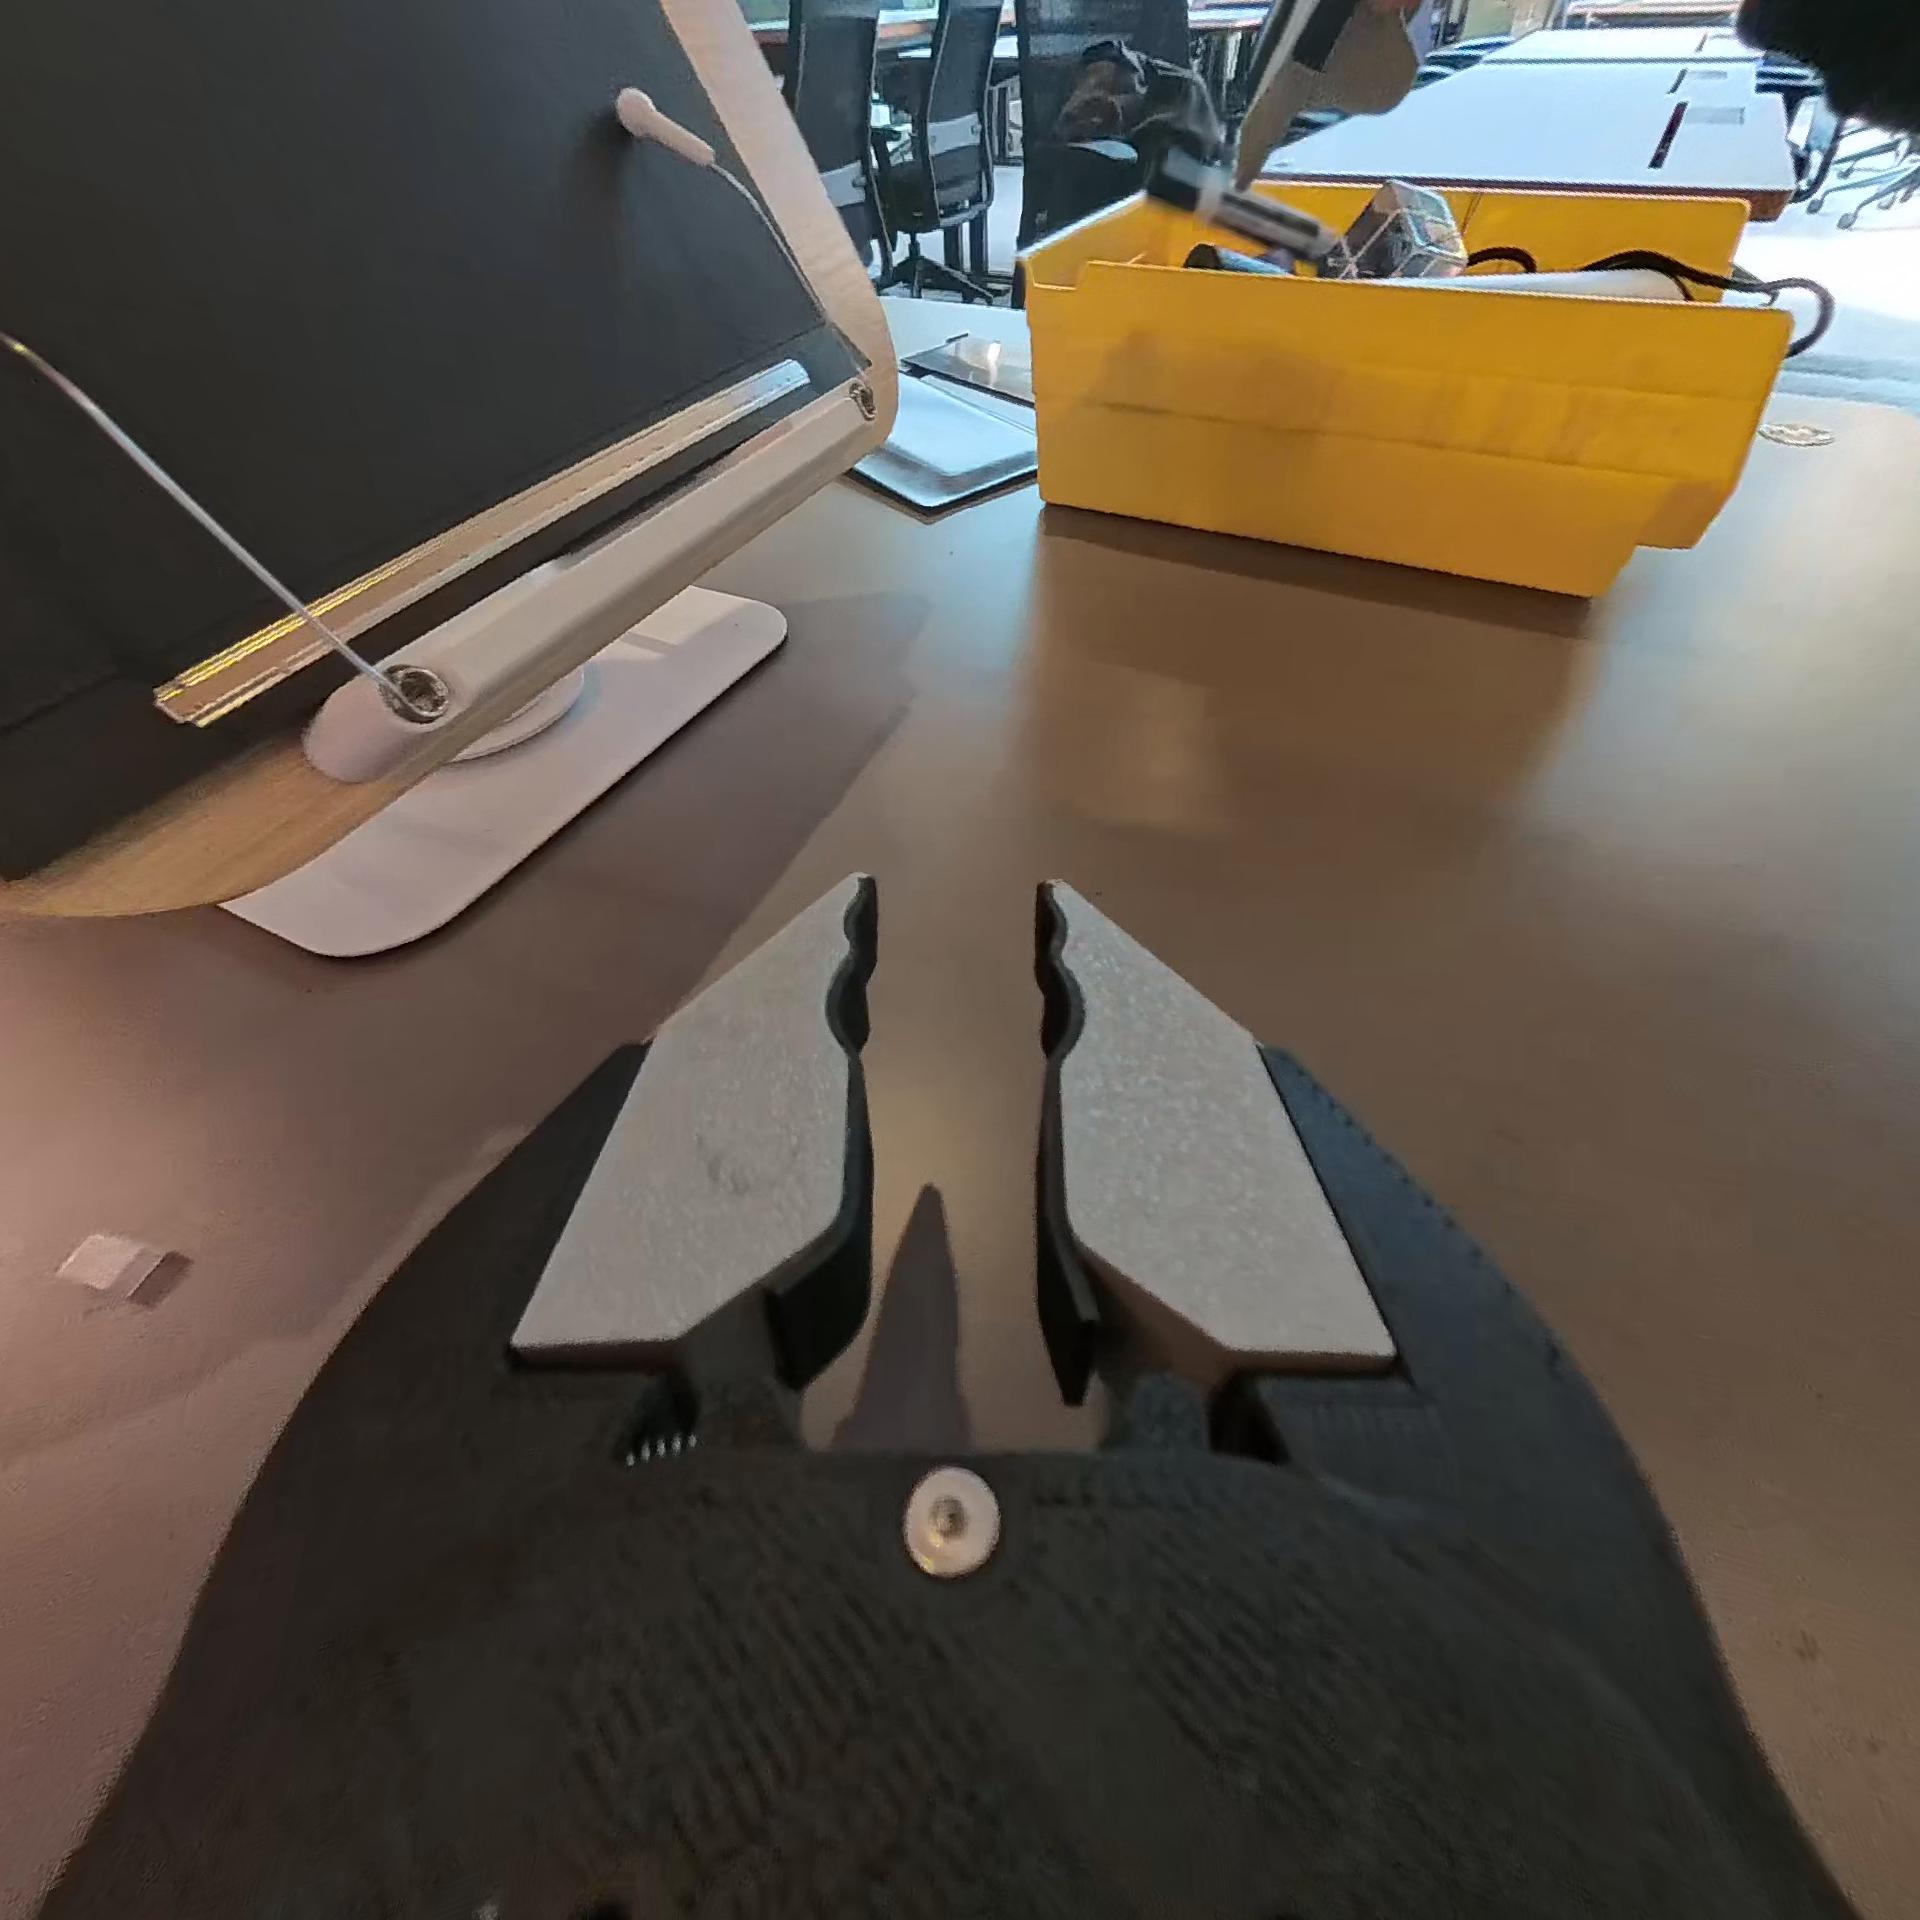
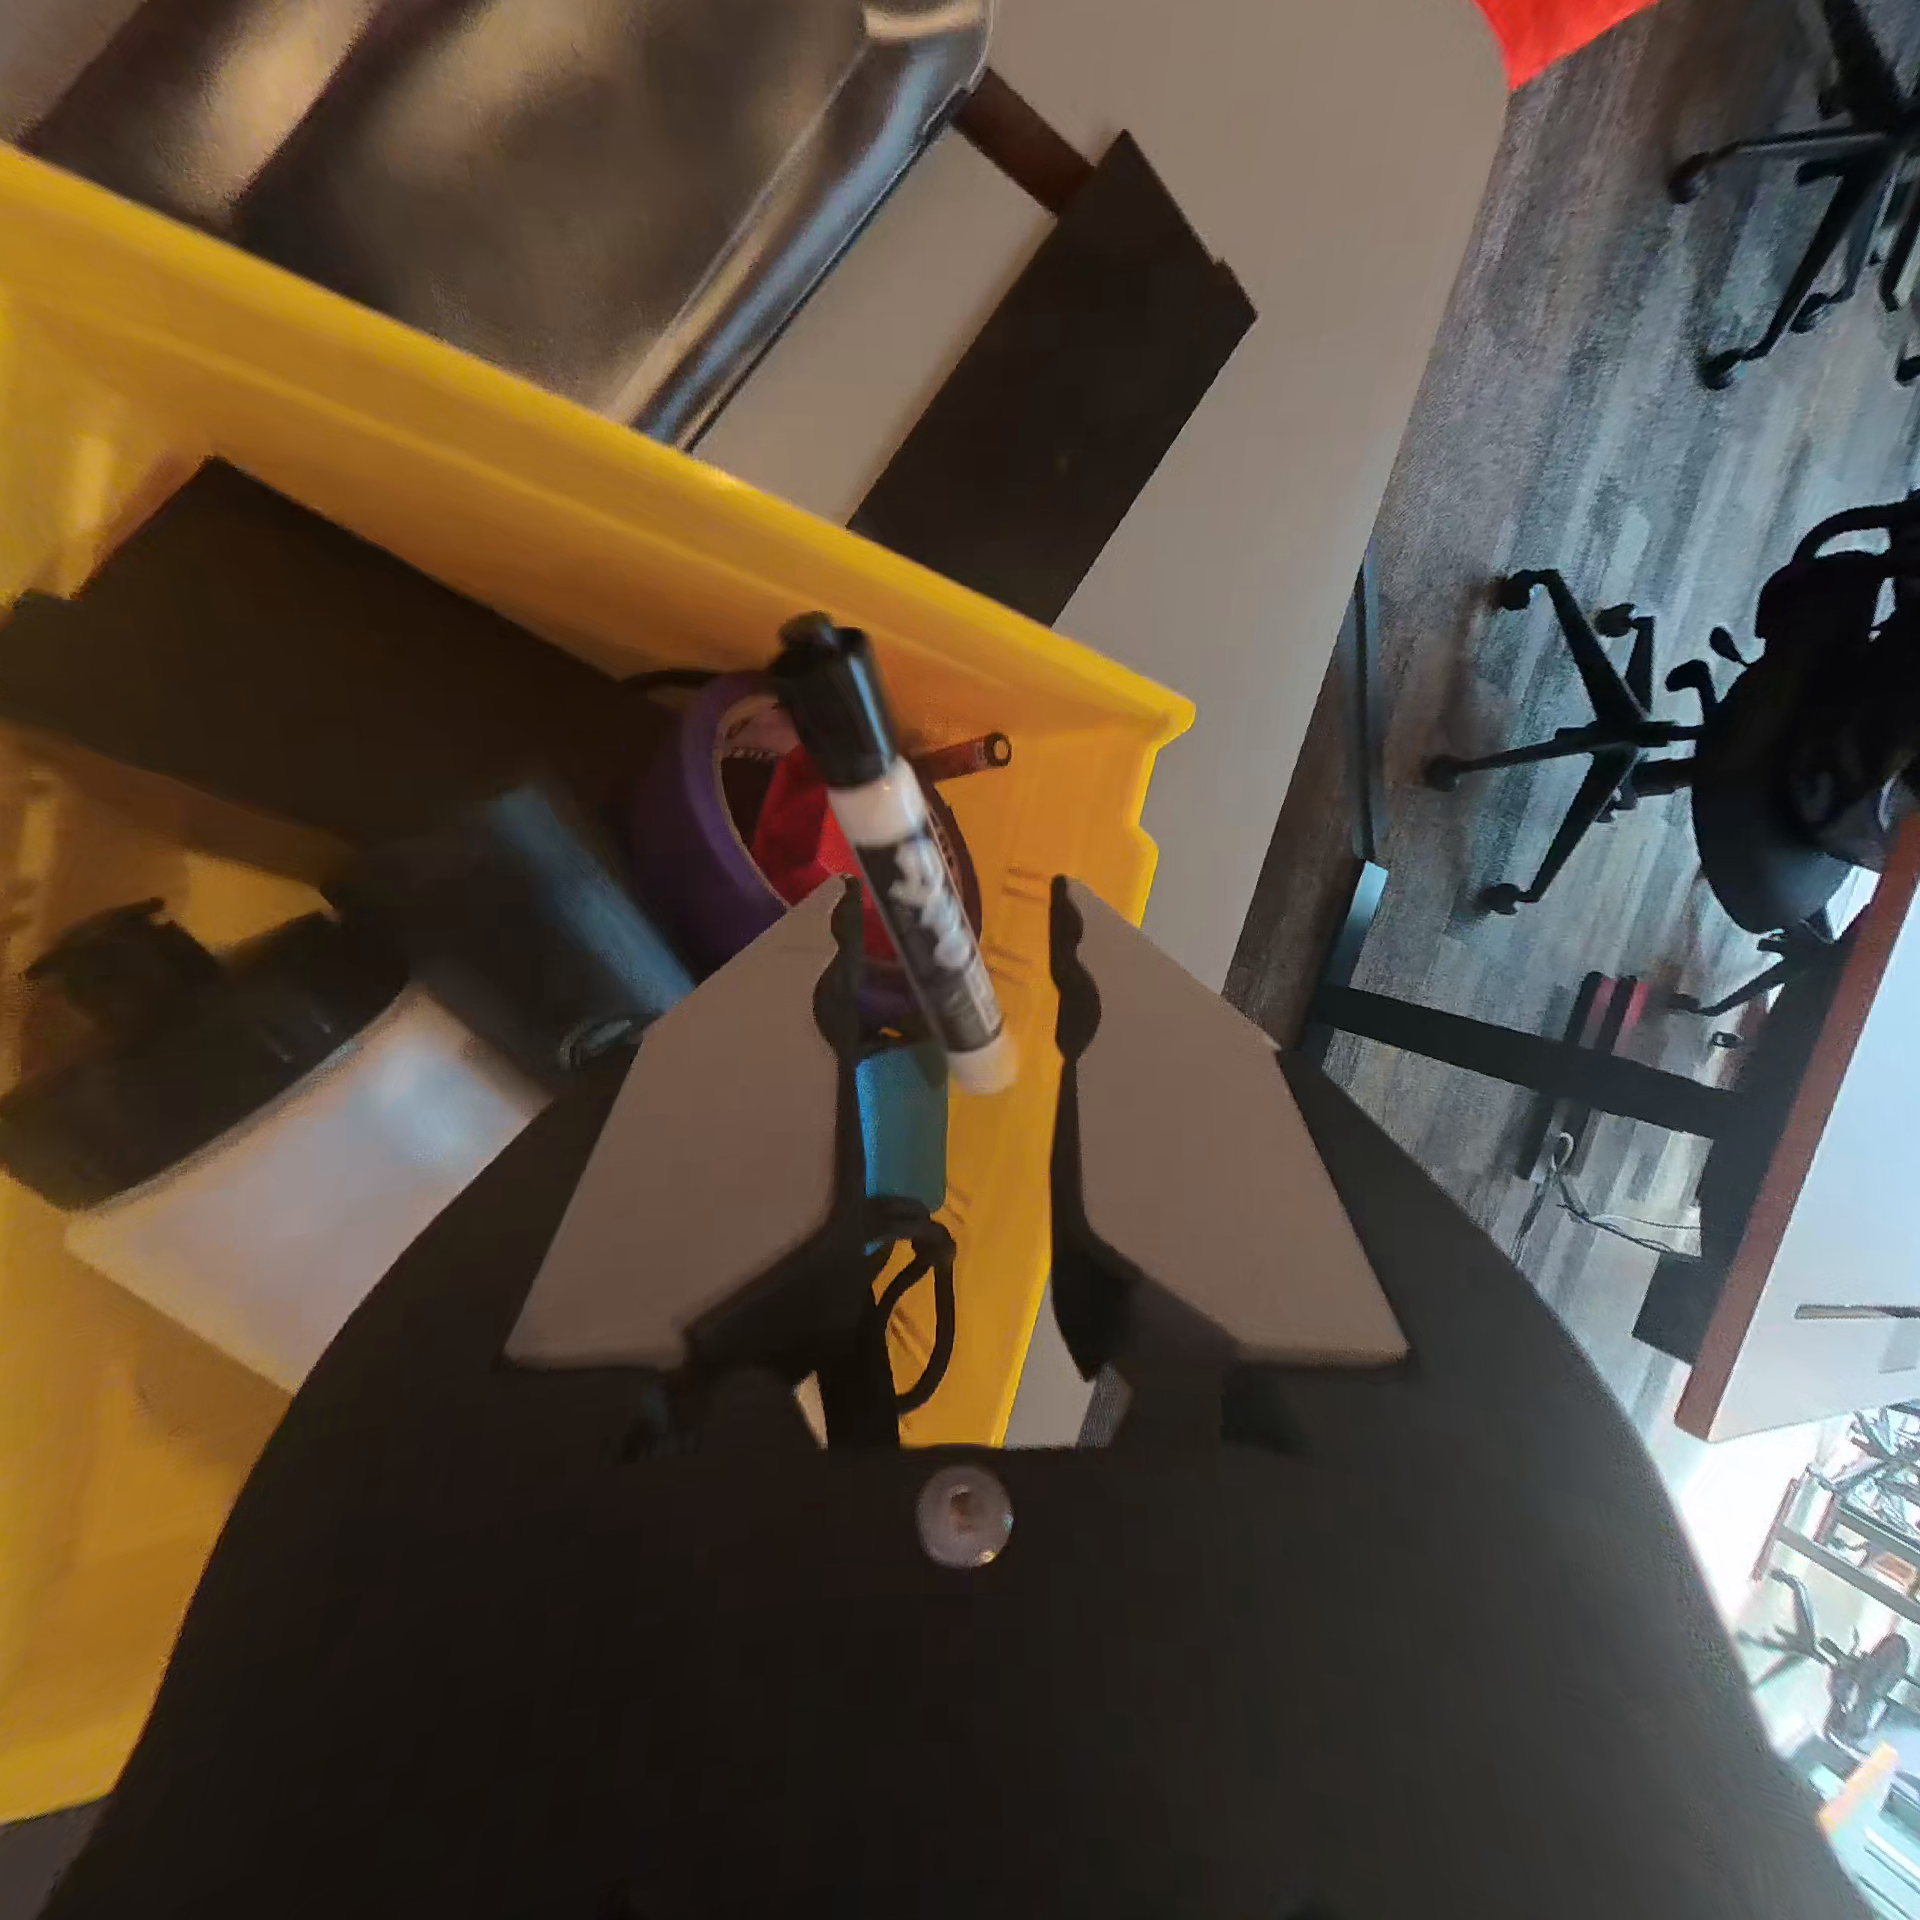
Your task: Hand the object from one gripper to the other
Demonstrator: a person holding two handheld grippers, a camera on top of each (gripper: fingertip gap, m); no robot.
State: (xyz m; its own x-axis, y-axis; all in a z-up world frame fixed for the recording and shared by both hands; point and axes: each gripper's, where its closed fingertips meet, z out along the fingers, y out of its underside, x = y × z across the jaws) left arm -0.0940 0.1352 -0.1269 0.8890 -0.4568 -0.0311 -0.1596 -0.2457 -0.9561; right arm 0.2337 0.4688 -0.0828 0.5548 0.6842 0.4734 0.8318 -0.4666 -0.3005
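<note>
Left tool [image 1: 956,914]: low over the brown bench [image 1: 1351,831], fingers parted, nothing between them.
Right tool [image 2: 951,914]: above the yellow bin [image 2: 582,520], fingers apart.
Marker [image 2: 899,862]: black-capped, white-bodied, between the right tool's tips; grip cannot be told.
Bin contents: purple tape roll [image 2: 696,831].

1 marker [image 2: 902,852], 1 yellow bin [image 1: 1351,436], 2 grippers [image 1: 956,935]

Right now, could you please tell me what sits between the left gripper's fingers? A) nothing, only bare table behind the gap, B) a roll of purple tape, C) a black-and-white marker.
A: the left gripper is open with only the brown table showing through its gap, while the marker is over the yellow bin in the right wrist view.
</note>
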